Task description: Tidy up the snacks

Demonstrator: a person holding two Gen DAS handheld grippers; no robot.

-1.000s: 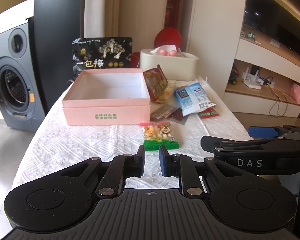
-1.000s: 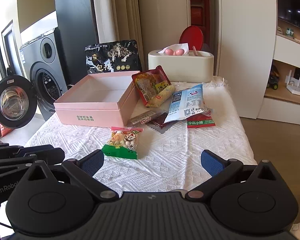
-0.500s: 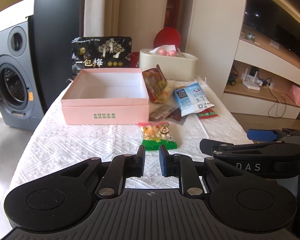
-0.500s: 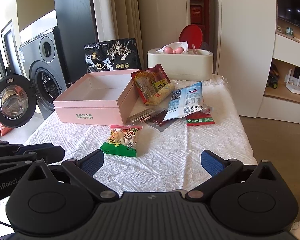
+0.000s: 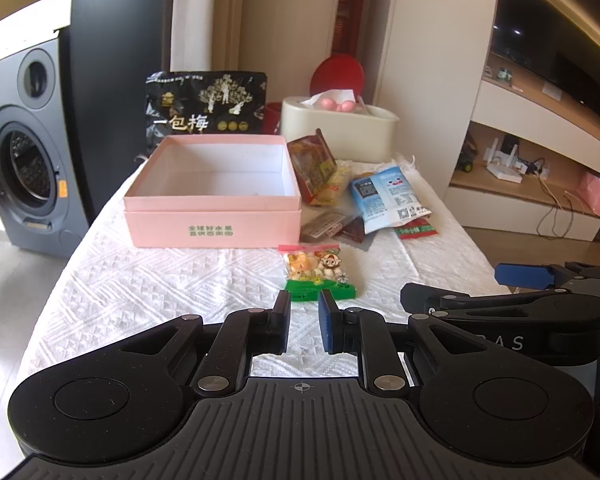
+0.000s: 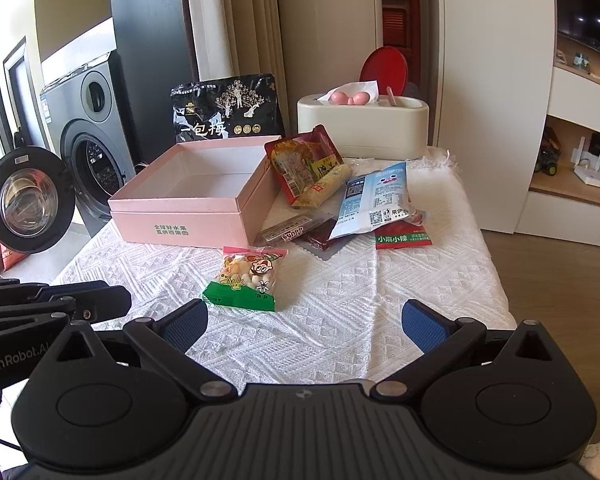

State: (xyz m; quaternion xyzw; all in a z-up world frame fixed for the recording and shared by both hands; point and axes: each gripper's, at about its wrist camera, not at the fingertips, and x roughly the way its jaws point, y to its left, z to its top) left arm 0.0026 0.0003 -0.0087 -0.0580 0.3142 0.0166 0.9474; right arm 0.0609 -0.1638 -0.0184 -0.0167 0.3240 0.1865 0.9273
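Pink box (image 5: 216, 220), green Chinese print on its front, sits open on the tablecloth (image 6: 380, 300) w/ black bag (image 5: 206, 108) reading 一包梅 behind. Green-bottomed snack pkt (image 6: 248, 276) lies just in front of box, near both grippers. Left gripper (image 5: 304, 322) clenched, nothing held; right gripper (image 6: 304, 326), marked "GenRobot.AI", released wide.

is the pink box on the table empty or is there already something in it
Empty. Both wrist views show the pink box open-topped with a bare white floor; the snacks lie outside it.

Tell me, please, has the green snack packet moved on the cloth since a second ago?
No. The green snack packet still lies just before the pink box, untouched.
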